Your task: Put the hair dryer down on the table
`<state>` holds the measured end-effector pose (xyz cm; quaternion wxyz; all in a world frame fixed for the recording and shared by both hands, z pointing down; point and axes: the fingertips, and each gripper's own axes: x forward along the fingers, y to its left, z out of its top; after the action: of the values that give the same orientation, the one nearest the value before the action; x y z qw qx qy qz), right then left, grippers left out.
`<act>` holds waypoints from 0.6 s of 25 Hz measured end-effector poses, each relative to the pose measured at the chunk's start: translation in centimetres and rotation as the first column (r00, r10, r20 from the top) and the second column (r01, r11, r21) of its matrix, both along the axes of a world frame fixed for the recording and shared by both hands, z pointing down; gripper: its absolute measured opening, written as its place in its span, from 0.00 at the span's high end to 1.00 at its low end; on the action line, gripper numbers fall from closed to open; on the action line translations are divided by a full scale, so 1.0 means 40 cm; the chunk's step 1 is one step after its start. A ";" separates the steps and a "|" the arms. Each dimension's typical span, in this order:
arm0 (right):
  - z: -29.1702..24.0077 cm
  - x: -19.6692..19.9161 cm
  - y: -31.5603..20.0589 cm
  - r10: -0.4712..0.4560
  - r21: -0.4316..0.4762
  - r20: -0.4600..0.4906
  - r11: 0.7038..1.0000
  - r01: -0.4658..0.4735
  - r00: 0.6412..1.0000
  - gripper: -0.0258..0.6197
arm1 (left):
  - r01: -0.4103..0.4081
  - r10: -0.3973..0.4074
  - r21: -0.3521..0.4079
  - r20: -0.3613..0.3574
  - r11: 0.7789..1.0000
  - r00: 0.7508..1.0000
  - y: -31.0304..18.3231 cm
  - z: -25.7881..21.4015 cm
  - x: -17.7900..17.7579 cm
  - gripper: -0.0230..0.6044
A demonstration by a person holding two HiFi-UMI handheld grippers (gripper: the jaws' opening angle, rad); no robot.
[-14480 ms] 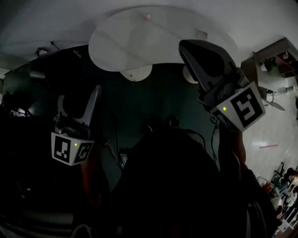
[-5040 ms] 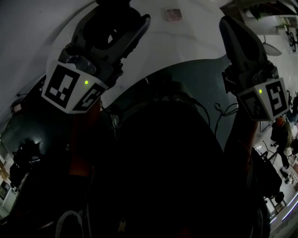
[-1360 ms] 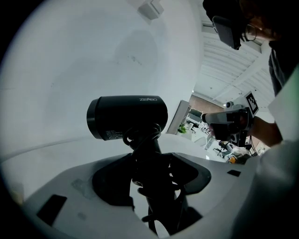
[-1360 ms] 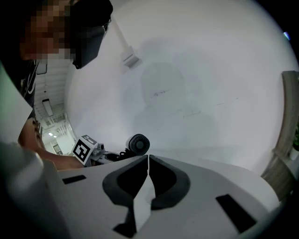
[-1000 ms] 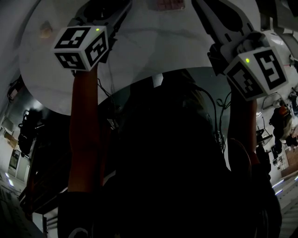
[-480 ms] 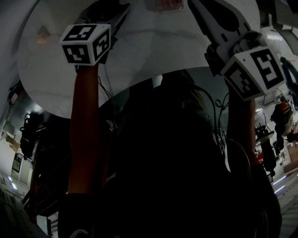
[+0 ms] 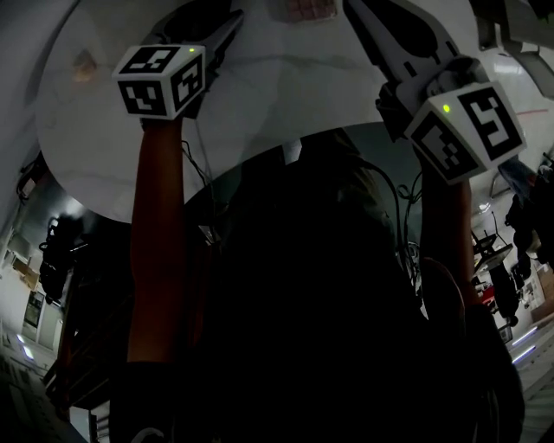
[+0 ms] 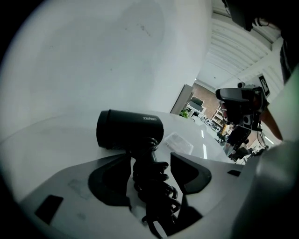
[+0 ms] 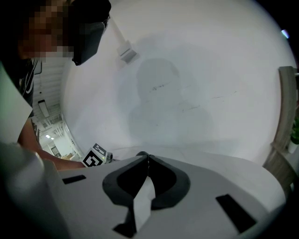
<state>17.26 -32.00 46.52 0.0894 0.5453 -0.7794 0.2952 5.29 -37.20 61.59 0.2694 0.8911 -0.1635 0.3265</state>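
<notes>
A black hair dryer (image 8: 130, 130) shows in the left gripper view, barrel lying sideways low over the round white table (image 7: 286, 95). Its handle, wrapped in coiled black cord (image 8: 152, 186), runs down between the jaws of my left gripper (image 8: 154, 163), which is shut on it. In the head view the left gripper (image 7: 221, 30) reaches over the table's left part, its tips and the dryer cut off at the top edge. My right gripper (image 9: 147, 156) is shut with nothing in it, and hovers over the table's right side (image 7: 368, 17).
A clear plastic wrapper (image 8: 178, 142) lies on the table behind the dryer. A pinkish item (image 7: 307, 7) and a small pale object (image 7: 82, 65) also sit on the table. A pale shelf (image 9: 286, 116) stands to the right, with cluttered floor around.
Both grippers have drifted only slightly over the last second: the left cube a little right, the right cube a little left and down. Grips unchanged.
</notes>
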 end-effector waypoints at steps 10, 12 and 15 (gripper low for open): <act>-0.111 -0.026 0.014 -0.038 0.078 -0.065 0.996 0.043 0.997 0.95 | 0.043 -0.027 0.173 -0.093 0.984 0.995 -0.033 -0.209 -0.029 0.65; -0.148 -0.050 0.026 -0.045 0.104 -0.082 0.993 0.053 0.996 0.95 | 0.065 -0.033 0.223 -0.142 0.973 0.989 -0.025 -0.288 -0.059 0.72; -0.212 -0.076 0.047 -0.046 0.152 -0.119 0.986 0.064 0.992 0.95 | 0.098 -0.021 0.304 -0.247 0.948 0.969 0.000 -0.431 -0.097 0.84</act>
<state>14.21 -30.12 38.03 0.0995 0.5451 -0.8083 0.1991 1.42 -37.21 44.35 0.1519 0.9502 -0.2064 0.1774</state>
